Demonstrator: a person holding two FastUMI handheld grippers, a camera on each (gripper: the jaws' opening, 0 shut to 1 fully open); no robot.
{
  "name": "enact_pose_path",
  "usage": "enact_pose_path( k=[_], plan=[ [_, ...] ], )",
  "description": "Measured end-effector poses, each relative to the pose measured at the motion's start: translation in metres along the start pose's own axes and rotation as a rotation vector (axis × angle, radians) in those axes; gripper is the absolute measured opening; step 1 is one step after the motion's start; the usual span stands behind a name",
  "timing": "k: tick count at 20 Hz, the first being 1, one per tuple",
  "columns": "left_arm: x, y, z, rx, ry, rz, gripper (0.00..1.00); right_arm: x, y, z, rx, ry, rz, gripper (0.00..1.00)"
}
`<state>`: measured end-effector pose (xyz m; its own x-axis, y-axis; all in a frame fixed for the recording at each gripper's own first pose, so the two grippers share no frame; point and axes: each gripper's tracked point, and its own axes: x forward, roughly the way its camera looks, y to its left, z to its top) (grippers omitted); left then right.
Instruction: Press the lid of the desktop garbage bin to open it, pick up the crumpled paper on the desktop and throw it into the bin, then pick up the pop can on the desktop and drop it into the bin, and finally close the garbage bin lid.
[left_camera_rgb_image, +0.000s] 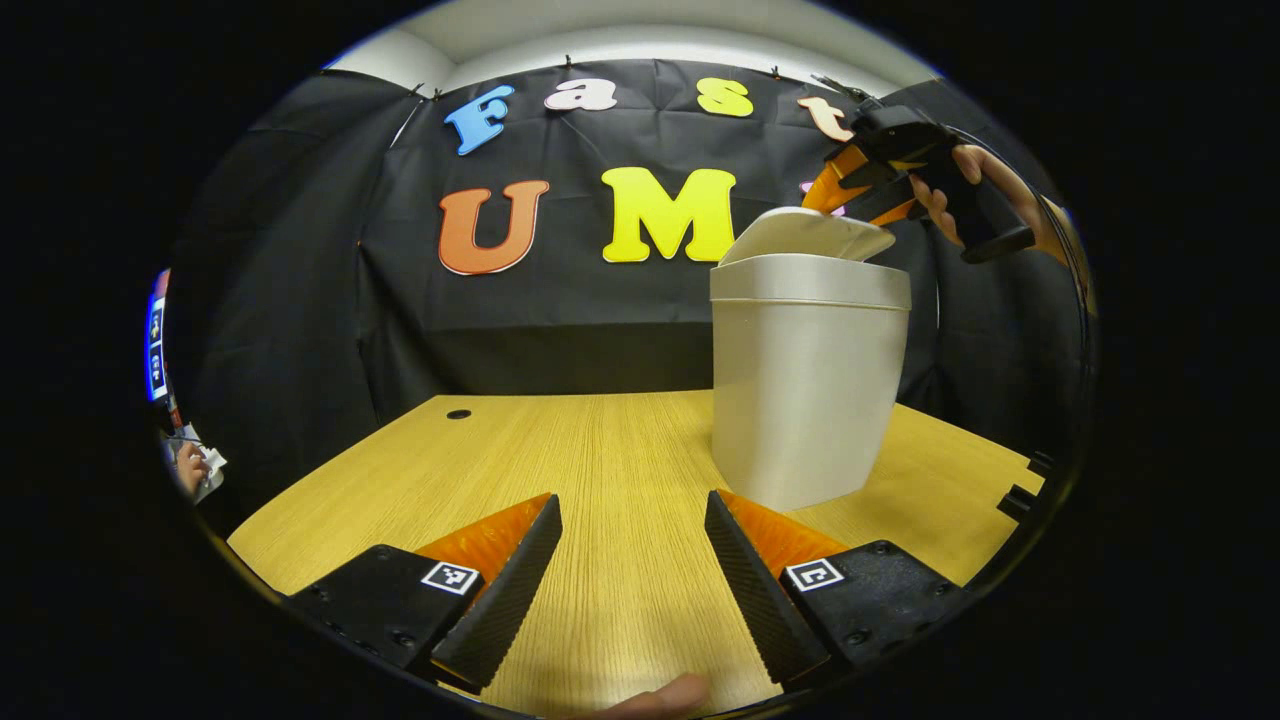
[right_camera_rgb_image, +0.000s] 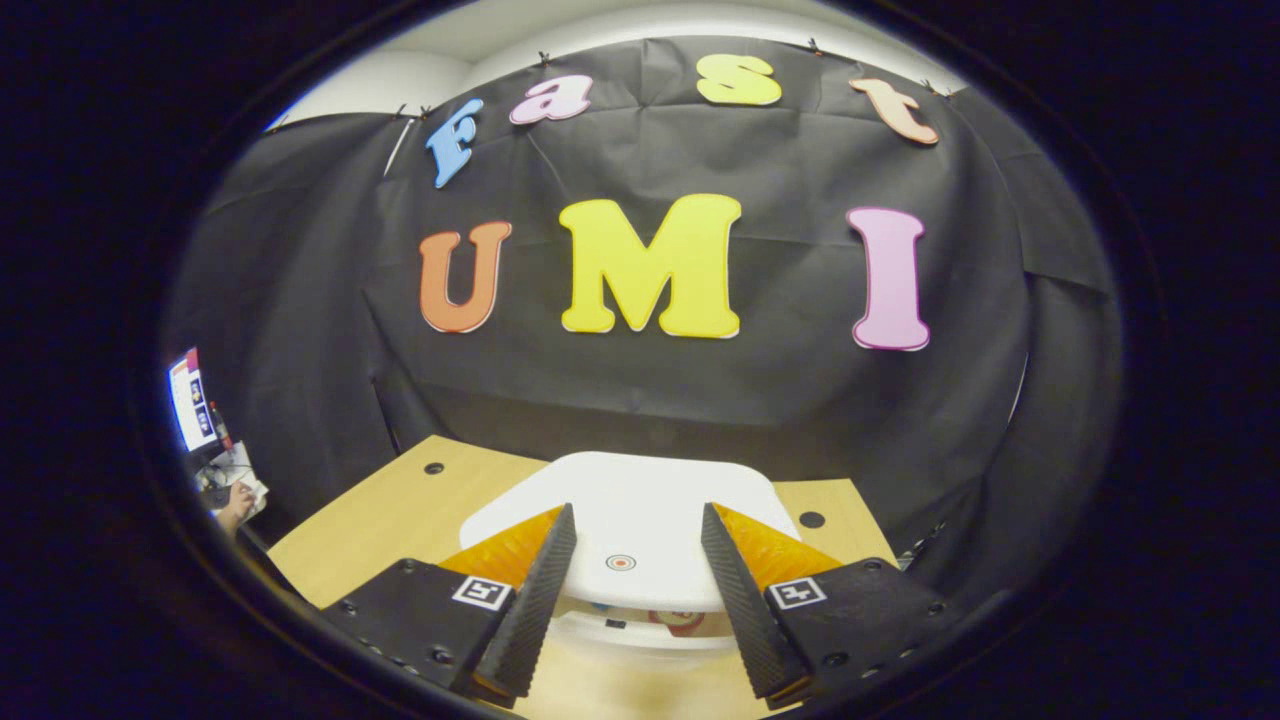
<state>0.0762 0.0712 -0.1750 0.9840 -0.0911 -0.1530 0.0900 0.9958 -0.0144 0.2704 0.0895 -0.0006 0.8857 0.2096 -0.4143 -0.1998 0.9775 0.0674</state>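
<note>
Low in the left gripper view, the left gripper hovers over the desk, jaws wide and empty; right of centre stands the bin, its lid half-raised; above it, upper right, the right gripper, likewise spread and empty in its own view, looks poised to close it; best press flat, squarely on the lid's marked centre; paper and can unseen.
</note>
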Motion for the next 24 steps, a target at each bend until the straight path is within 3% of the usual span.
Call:
enact_pose_path(
  k=[8,24],
  plan=[
    [0.005,0.006,-0.006,-0.027,0.001,0.001,0.95,0.003,0.003,-0.03,-0.015,0.033,-0.005,0.8],
    [0.008,0.017,-0.011,-0.045,0.015,0.035,0.95,0.011,0.013,-0.039,-0.052,-0.098,-0.018,0.82]
  ],
)
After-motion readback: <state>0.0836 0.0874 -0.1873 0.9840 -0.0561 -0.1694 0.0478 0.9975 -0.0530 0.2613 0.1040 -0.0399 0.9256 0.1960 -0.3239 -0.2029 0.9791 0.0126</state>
